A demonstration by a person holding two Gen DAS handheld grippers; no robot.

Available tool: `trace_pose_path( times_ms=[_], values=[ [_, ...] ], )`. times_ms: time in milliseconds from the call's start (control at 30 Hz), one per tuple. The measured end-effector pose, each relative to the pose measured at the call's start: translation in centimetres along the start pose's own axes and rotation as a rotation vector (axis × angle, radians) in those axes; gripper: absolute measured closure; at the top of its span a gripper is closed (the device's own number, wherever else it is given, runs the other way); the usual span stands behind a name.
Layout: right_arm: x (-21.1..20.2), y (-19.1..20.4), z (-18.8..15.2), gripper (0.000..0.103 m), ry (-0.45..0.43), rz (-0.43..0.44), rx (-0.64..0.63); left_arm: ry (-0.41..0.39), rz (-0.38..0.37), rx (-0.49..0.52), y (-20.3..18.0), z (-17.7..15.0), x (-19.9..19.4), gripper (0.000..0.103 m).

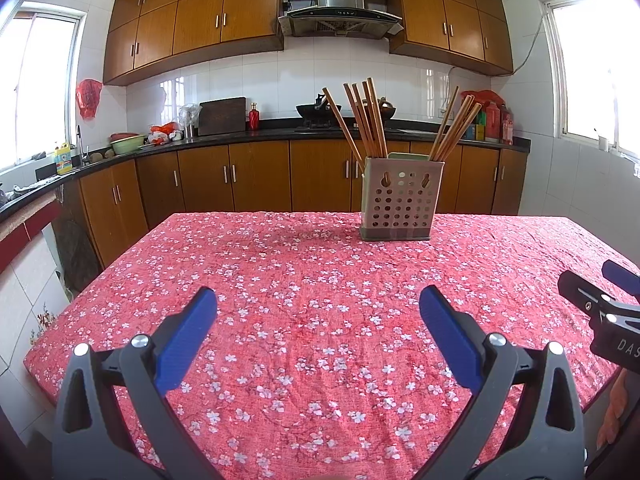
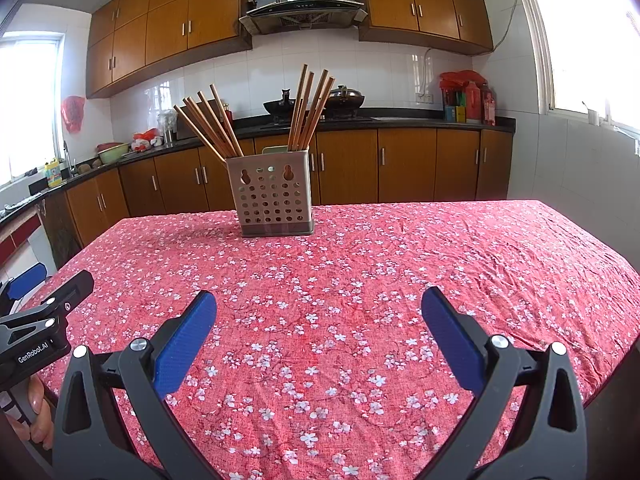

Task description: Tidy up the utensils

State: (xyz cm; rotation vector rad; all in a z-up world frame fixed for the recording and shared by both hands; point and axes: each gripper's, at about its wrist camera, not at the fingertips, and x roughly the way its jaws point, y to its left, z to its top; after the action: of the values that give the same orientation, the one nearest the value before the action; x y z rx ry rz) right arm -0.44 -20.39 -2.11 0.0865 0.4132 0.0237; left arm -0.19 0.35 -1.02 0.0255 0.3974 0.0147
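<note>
You have a perforated grey utensil holder (image 1: pixel 401 200) standing upright on the far part of the red floral tablecloth (image 1: pixel 280 300). Its near wall carries rows of round holes and two keyhole slots near the top. Wooden chopsticks (image 1: pixel 366 120) stand in it in two bunches: your left bunch leans left and fans out, while the right bunch (image 1: pixel 454 130) tilts right in the other compartment.

Kitchen: wooden wall cabinets (image 1: pixel 192 24) above white-tiled wall (image 1: pixel 240 80); steel range hood (image 1: pixel 340 4); black countertop (image 1: pixel 280 132); bright windows (image 1: pixel 40 88) both sides; table under red floral tablecloth (image 1: pixel 280 280).
</note>
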Motion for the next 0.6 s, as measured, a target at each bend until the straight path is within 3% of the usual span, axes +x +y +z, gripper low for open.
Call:
trace_pose_path(
  times_ms=[600],
  values=[
    [0.05, 0.09, -0.01, 0.002, 0.002, -0.001, 0.004, 0.004, 0.001, 0.006, 0.10, 0.09, 0.21, 0.004]
  ],
)
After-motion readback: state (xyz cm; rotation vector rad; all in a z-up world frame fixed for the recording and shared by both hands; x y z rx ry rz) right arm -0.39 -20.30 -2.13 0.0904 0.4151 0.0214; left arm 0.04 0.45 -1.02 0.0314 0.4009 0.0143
